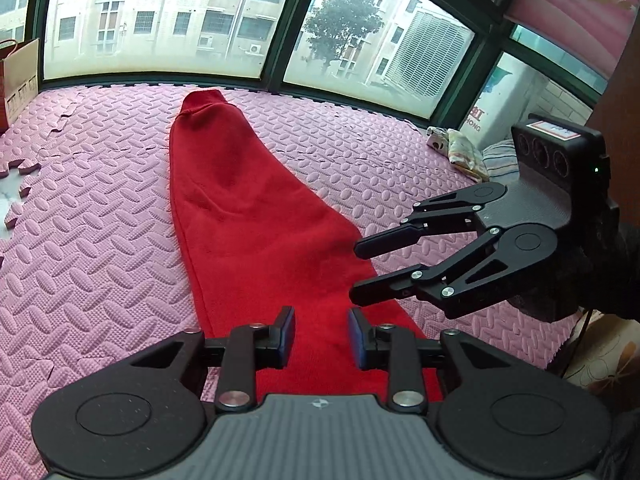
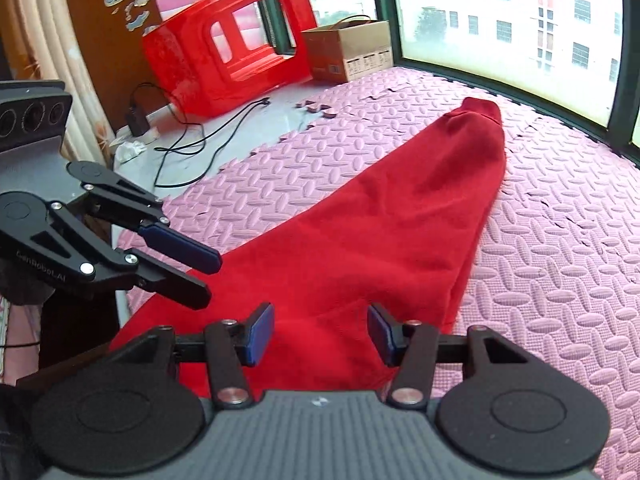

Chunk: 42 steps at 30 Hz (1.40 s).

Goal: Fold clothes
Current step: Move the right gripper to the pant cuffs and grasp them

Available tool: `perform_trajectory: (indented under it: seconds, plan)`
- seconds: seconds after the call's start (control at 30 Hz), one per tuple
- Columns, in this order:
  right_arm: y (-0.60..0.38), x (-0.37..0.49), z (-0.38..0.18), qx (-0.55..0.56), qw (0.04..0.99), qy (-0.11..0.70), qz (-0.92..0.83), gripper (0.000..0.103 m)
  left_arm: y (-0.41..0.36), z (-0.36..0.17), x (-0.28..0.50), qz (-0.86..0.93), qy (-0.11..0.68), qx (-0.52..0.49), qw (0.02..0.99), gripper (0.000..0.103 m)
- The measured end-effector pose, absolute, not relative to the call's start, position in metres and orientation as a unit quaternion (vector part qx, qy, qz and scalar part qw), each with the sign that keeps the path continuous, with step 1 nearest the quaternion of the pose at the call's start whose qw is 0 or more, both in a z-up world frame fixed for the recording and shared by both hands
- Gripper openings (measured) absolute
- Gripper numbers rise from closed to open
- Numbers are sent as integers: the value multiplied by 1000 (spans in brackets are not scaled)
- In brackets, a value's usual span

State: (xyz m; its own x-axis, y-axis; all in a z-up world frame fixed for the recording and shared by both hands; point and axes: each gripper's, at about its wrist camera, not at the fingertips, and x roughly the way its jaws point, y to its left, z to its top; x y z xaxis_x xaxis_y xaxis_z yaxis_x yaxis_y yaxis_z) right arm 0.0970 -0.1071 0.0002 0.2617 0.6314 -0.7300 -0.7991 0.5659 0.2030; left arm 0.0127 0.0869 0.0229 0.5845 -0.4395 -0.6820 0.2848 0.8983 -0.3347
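Both of my grippers hang over the near end of the red garment (image 1: 240, 208), which lies in a long narrow strip on the pink foam mat (image 1: 92, 240), its far tip pointing at the window (image 1: 160, 20). My left gripper (image 1: 322, 336) has its fingers spread with only red cloth showing between the pads, nothing pinched. My right gripper (image 2: 320, 334) is spread too, wider, and holds nothing.

Here's my worry: the fabric looks thick and already doubled, so if I close on just the top layer, the under layer will likely stay on the mat and the fold comes up crooked. My two grippers sit close together above the garment's near end, so a careless swing could knock one into the other. And the mat's loose puzzle edges, left of the garment, could snag the cloth if I drag instead of lift.
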Motion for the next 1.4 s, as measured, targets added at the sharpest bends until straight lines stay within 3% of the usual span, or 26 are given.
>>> perform_trajectory:
  seconds: [0.87, 1.03, 1.13, 1.17, 1.4]
  plan:
    - [-34, 278, -20, -123, 816, 393, 406, 52, 107, -5, 70, -162, 450, -147, 866, 32]
    - [-46, 311, -4, -72, 823, 381, 415, 52, 109, -3, 72, -161, 446, -148, 868, 35]
    - [-63, 325, -1, -29, 826, 386, 409, 58, 111, -3, 73, -160, 446, -151, 868, 35]
    - [-67, 331, -4, -19, 826, 393, 403, 63, 111, -3, 74, -160, 447, -152, 867, 35]
    - [-81, 365, -46, 66, 803, 448, 388, 63, 105, -3, 76, -163, 452, -154, 863, 36]
